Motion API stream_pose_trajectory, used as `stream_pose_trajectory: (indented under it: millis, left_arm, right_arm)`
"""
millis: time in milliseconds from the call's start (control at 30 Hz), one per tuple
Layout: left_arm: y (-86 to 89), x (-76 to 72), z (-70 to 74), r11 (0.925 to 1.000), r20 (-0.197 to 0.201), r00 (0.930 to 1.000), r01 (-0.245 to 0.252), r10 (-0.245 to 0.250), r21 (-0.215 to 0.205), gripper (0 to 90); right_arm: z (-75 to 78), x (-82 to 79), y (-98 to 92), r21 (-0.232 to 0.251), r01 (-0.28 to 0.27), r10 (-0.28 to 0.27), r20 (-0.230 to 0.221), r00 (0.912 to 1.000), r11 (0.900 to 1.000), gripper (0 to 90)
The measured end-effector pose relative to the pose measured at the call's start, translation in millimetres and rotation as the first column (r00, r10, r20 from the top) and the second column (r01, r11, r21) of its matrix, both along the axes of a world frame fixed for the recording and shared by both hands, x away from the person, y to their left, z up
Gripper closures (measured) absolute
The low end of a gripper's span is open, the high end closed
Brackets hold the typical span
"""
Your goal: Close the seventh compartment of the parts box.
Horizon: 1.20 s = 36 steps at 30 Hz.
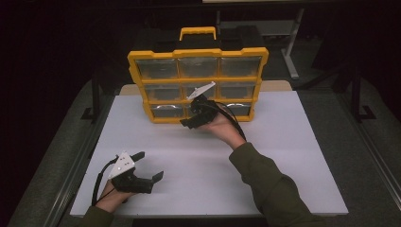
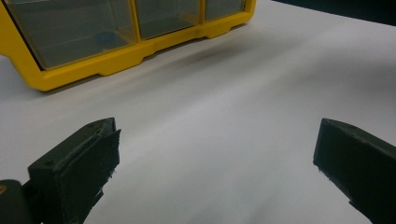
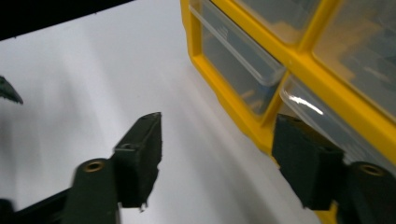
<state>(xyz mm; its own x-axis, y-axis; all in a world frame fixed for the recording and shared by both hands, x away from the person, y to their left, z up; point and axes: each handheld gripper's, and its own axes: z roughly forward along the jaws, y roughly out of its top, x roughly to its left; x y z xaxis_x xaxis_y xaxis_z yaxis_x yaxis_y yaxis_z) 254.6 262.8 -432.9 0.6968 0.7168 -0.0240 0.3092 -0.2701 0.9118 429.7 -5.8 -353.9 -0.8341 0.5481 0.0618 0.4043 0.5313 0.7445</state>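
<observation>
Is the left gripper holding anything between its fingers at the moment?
No, the left gripper has its fingers spread wide apart, with only the bare white table between them.

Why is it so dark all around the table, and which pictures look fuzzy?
High view: light falls on the white table; the room around stays black. Right gripper view: the yellow plastic drawer organizer is blurry, with glare on a clear drawer. Left gripper view: the black jaws look soft.
</observation>
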Motion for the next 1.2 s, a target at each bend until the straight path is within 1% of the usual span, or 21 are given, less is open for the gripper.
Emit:
stream_pose_trajectory:
  millis: [67, 133, 167, 300, 367, 400, 433, 533, 667, 700, 733, 767, 933, 1200]
  left_arm:
    - [-0.2, 0.1, -0.1, 1.0, 0.001, 1.0, 0.001, -0.001, 0.001, 0.0]
    - [-0.4, 0.0, -0.2, 1.0, 0.001, 1.0, 0.001, -0.001, 0.001, 0.0]
    - [0.2, 0.2, -0.1, 0.9999, 0.002, 1.0, 0.003, -0.003, 0.01, 0.0]
    - [-0.1, 0.3, -0.5, 1.0, 0.003, 1.0, 0.001, -0.001, 0.002, 0.0]
    - [0.2, 0.2, -0.2, 1.0, 0.001, 1.0, 0.002, -0.002, 0.008, 0.0]
    - [-0.2, 0.6, -0.8, 1.0, 0.006, 1.0, 0.003, -0.003, -0.001, 0.0]
    - [-0.3, 0.7, -0.9, 1.0, 0.007, 1.0, 0.002, -0.002, 0.0, 0.0]
    - [0.0, 0.1, -0.1, 0.9999, 0.0, 1.0, 0.002, -0.002, 0.013, 0.0]
    - [-0.1, 0.1, -0.1, 0.9999, 0.0, 1.0, 0.002, -0.002, 0.014, 0.0]
    - [-0.2, 0.1, -0.2, 0.9999, 0.0, 1.0, 0.001, -0.001, 0.013, 0.0]
    - [-0.1, 0.3, -0.2, 0.9999, 0.0, 1.0, 0.002, -0.002, 0.015, 0.0]
    - [-0.7, 0.1, -0.3, 1.0, -0.001, 1.0, 0.001, -0.001, 0.007, 0.0]
    - [-0.1, 0.3, -0.4, 1.0, 0.0, 1.0, -0.001, 0.001, 0.008, 0.0]
    - [-0.7, 0.1, -0.4, 1.0, -0.001, 1.0, -0.003, 0.003, 0.005, 0.0]
  right_arm:
    - [-1.3, -2.9, -6.1, 0.003, -0.001, 0.001, 0.008, 1.0, 1.0, 28.2]
    - [-1.9, -6.6, -12.5, 0.014, 0.012, -0.012, 0.003, 0.9999, 1.0, 26.0]
    - [-2.6, -8.2, -16.8, 0.023, 0.01, -0.01, 0.001, 1.0, 1.0, 24.7]
    - [-4.6, -14.5, -28.7, 0.044, 0.027, -0.027, -0.004, 0.9996, 0.999, 18.7]
    - [-5.8, -17.6, -33.2, 0.039, 0.03, -0.031, 0.009, 0.9995, 0.999, 15.4]
    - [-6.5, -20.2, -36.5, 0.036, 0.034, -0.034, 0.011, 0.9993, 0.999, 14.0]
    - [-7.2, -21.4, -38.5, 0.039, 0.033, -0.034, 0.017, 0.9993, 0.999, 13.5]
    - [-9.3, -27.7, -46.4, 0.047, 0.054, -0.055, 0.019, 0.9983, 0.997, 13.1]
    - [-12.8, -33.6, -56.7, 0.054, 0.064, -0.066, 0.021, 0.9976, 0.996, 12.4]
    - [-14.4, -33.9, -59.3, 0.044, 0.064, -0.065, 0.04, 0.997, 0.997, 11.9]
    - [-15.2, -35.3, -61.4, 0.045, 0.071, -0.073, 0.036, 0.9967, 0.996, 11.4]
    - [-15.7, -37.0, -63.4, 0.054, 0.076, -0.078, 0.027, 0.9966, 0.996, 10.6]
    - [-18.8, -44.3, -74.1, 0.058, 0.085, -0.088, 0.037, 0.9955, 0.995, 8.4]
    - [-26.3, -62.0, -94.6, 0.079, 0.112, -0.114, 0.032, 0.9929, 0.991, 6.0]
